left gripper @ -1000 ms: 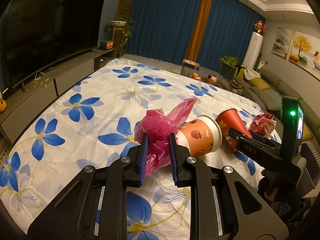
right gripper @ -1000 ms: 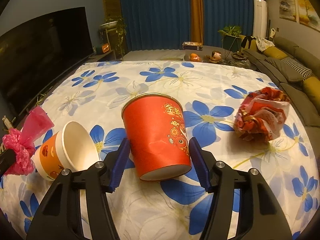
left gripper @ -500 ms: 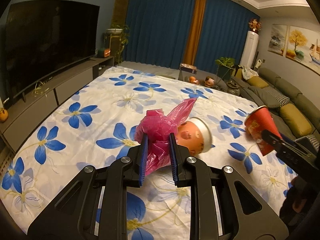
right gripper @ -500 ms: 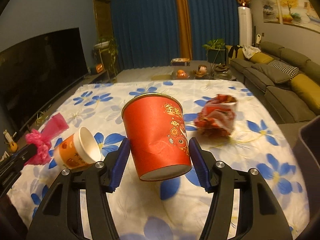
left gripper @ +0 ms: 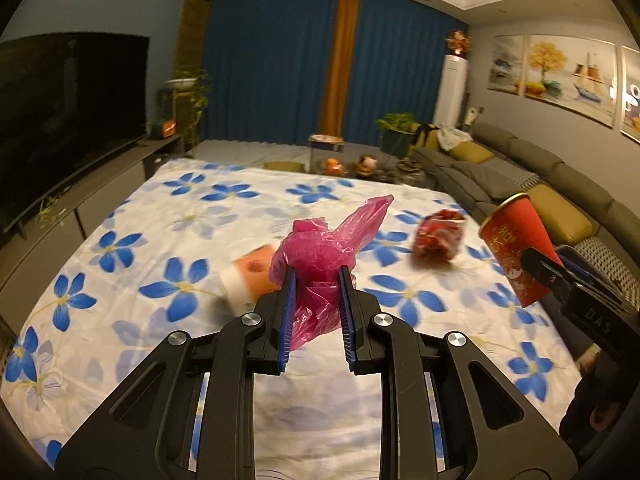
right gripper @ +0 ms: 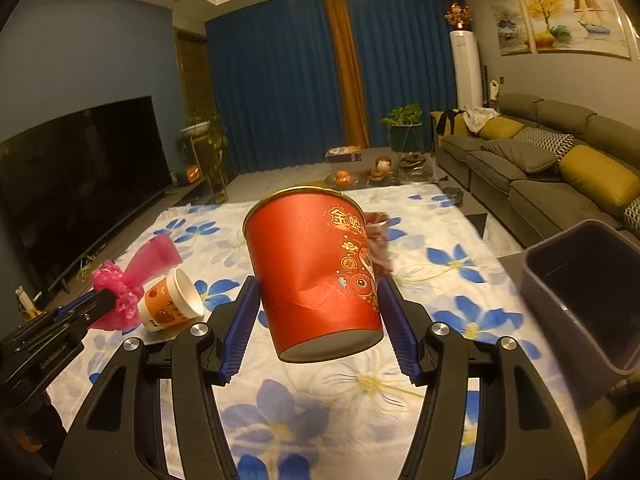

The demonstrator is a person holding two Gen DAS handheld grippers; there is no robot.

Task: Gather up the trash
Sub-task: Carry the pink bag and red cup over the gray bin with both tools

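You had two pieces in hand, both clear of the floral cloth (right gripper: pixel 452 280): left gripper (left gripper: pixel 318 280) clamped on the pink plastic bag (left gripper: pixel 320 248), right gripper (right gripper: pixel 316 300) clamped on the red paper cup (right gripper: pixel 316 272). Dark bin (right gripper: pixel 576 300) stood near, at right, nothing visibly dropped in. Orange cup (right gripper: pixel 170 300) and red wrapper (left gripper: pixel 438 238) lay uncollected.

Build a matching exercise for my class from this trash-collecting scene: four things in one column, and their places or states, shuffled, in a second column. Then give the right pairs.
Things:
1. red cup
2. pink plastic bag
3. orange-and-white cup
4. grey bin

States:
A. lying on its side on the flowered cloth
B. clamped in the left gripper
C. standing open at the right edge of the right wrist view
D. held off the cloth in the right gripper

Pairs: 1-D, 2-B, 3-A, 4-C
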